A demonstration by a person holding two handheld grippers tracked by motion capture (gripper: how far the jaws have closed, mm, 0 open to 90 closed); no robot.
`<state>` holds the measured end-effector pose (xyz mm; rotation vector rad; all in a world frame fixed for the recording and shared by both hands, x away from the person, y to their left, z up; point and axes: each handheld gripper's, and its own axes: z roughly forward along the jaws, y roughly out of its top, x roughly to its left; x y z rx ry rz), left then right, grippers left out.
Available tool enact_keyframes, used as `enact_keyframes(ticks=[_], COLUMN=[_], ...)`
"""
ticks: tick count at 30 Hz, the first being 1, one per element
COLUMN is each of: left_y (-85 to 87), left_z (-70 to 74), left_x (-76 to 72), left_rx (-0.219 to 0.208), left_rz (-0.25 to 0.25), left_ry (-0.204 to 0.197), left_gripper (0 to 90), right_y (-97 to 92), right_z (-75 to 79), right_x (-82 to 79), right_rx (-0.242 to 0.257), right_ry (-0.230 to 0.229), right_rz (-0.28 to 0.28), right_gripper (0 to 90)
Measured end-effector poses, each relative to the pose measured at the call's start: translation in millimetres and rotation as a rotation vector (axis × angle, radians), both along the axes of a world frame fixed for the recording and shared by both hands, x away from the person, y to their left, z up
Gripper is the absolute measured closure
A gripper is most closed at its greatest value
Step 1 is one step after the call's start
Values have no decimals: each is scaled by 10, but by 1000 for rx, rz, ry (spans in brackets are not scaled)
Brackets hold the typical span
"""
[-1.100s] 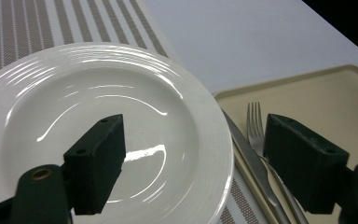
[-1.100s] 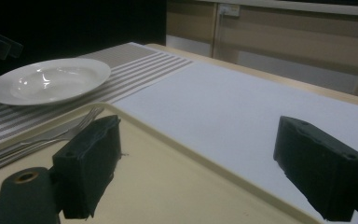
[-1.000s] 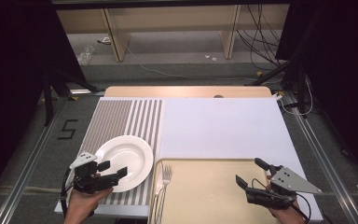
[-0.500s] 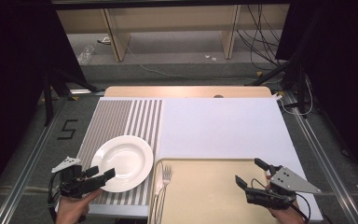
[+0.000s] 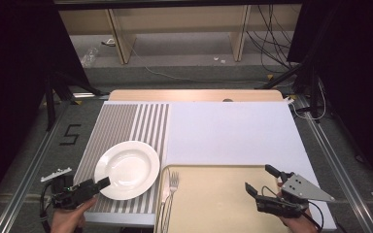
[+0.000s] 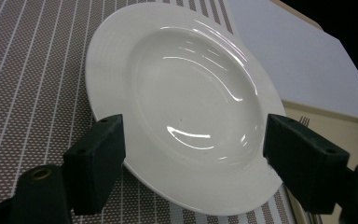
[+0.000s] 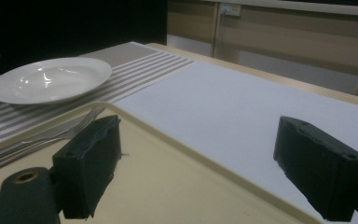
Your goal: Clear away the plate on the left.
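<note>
High view, floor mark "5" (image 5: 70,134), plain white plate (image 5: 127,169)

Left black two-jaw gripper (image 5: 98,184): blocky rubber-like pads, green LED glow on body, pale grey bracket at rear, black cable trailing. Right black two-jaw gripper (image 5: 261,182): grey triangular top plate with small screw holes, brass-coloured eyelet near one jaw base.

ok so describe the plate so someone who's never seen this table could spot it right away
Look at the striped mat on the table's left half. At its near end, just left of the beige tray with the fork, sits the plate. It is the one round, glossy white thing there, with a wide rim and shallow bowl.
</note>
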<state>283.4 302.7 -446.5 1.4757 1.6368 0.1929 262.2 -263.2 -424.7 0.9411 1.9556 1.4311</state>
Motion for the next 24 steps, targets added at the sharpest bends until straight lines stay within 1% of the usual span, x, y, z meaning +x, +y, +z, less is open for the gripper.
enact_keyframes(ticks=[2, 3, 4, 5, 6, 7, 9, 11, 12, 14, 15, 16, 17, 19, 21, 22, 24], left_y=[33, 33, 60, 60, 72, 89, 96, 110, 110, 132, 141, 147, 149, 149, 133, 128, 121], left_z=[-28, -28, -53, -53, -67, -86, -95, -149, -149, -203, -230, -250, -264, -270, -273, -277, -301], left_x=[5, 5, 10, 10, 11, 12, 12, 21, 21, 30, 36, 38, 40, 41, 44, 43, 50], left_rx=[-16, -16, -30, -30, -35, -59, -63, -100, -100, -166, -196, -217, -229, -234, -227, -228, -245], left_rz=[8, 8, 16, 16, 22, 33, 32, 42, 42, 46, 46, 49, 51, 50, 50, 48, 52], left_ry=[20, 20, 41, 41, 51, 69, 76, 117, 117, 156, 168, 179, 186, 192, 189, 196, 204], left_gripper=[208, 209, 210, 210, 211, 210, 211, 212, 215, 220, 221, 222, 225, 227, 227, 228, 227], right_y=[1, 1, -3, -3, 1, 0, -2, 0, 0, -2, -4, 0, -1, -2, -2, -3, -5], right_z=[-3, -3, 1, 1, -2, -2, -2, -2, -2, -2, -1, -2, -1, -1, 1, 0, 1], right_x=[6, 6, -3, -3, 3, 5, 3, 3, 4, 2, -1, 1, 2, 1, -2, 0, -2], right_rx=[2, 2, -9, -9, 0, 0, -3, 2, 2, -4, -6, 0, -2, -5, -5, -4, -11], right_ry=[-1, -1, 7, 7, 1, 1, 3, 1, 3, 5, 6, 1, 5, 7, 6, 6, 12], right_rz=[0, 0, 0, 0, -1, 0, 1, -1, -1, -1, 0, -1, -1, -1, 1, 0, -1], right_gripper=[156, 156, 156, 156, 156, 156, 156, 156, 156, 156, 156, 156, 156, 156, 156, 156, 156])
